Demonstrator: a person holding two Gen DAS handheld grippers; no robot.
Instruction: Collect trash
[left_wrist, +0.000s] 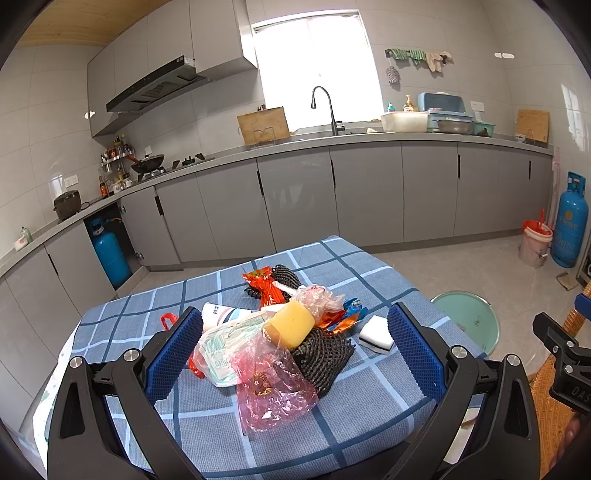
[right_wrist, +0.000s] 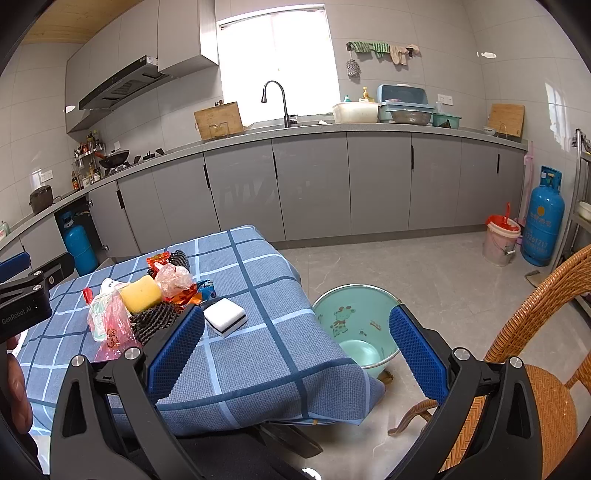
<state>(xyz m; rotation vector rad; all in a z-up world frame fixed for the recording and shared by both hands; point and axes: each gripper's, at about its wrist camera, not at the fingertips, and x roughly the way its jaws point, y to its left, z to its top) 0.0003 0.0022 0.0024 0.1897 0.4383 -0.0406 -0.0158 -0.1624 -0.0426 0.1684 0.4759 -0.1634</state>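
Looking down at the trash pile (left_wrist: 280, 332), we see it heaped near the middle of the worktop (left_wrist: 369, 406), which is covered by a blue checked cloth. A yellow sponge (left_wrist: 291, 324) sits on top, with a pink plastic bag (left_wrist: 273, 391) spilling toward us, black mesh netting (left_wrist: 321, 354) under the sponge, an orange wrapper (left_wrist: 266, 286) behind, and a white packet (left_wrist: 221, 343) to the left. A white sponge with a dark underside (left_wrist: 376, 334) lies just beside the pile on its right, apart from it.

Our left gripper (left_wrist: 295, 354) hangs above the near side of the pile with its fingers (left_wrist: 173, 354) spread wide, touching nothing as far as we can tell. Our right gripper (right_wrist: 295, 354) hovers over the worktop's right corner, fingers (right_wrist: 417, 358) likewise wide apart and empty.

On the floor beside the worktop stands a green bucket (right_wrist: 354, 314), with a wicker chair (right_wrist: 546, 369) nearby.
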